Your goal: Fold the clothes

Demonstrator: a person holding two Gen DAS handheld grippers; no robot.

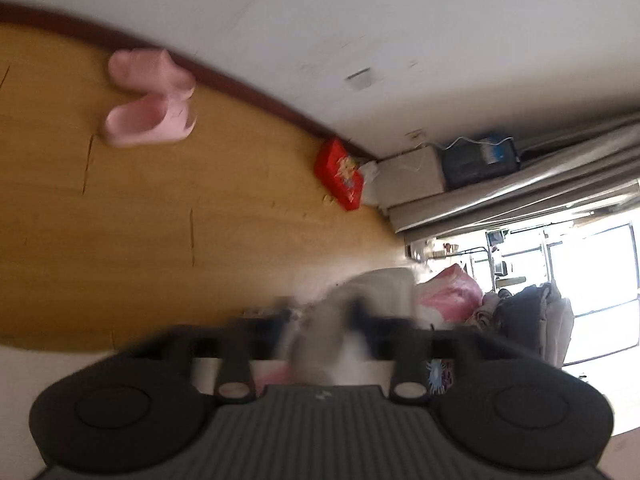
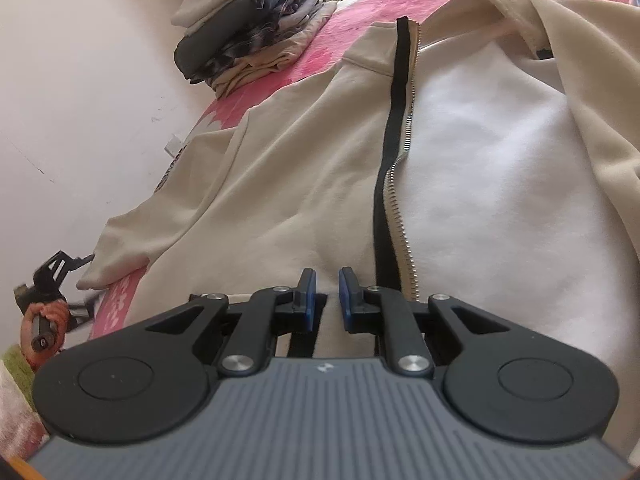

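- Ribbed grey housing with two round black discs forms the body of the right hand-held gripper (image 2: 327,294); its blue-padded fingers (image 2: 308,294) stand at a narrow gap over the jacket hem, and whether cloth is pinched between them cannot be told.
- Cream jacket (image 2: 280,184) of soft, matte fabric lies spread on the bed (image 2: 360,16), whose cover is pink with a pale floral print.
- Black zipper tape with metal teeth (image 2: 394,148) runs up the jacket's middle; right of it the white fleece lining (image 2: 492,184) is exposed.
- Folded clothes stack (image 2: 256,28) sits beyond the jacket's upper left corner.
- Left hand-held gripper (image 1: 320,320) is motion-blurred, jaws nearly closed on pale cream cloth (image 1: 384,284).
- Wooden floor (image 1: 140,220) beyond carries pink slippers (image 1: 150,100) and a red box (image 1: 340,172).
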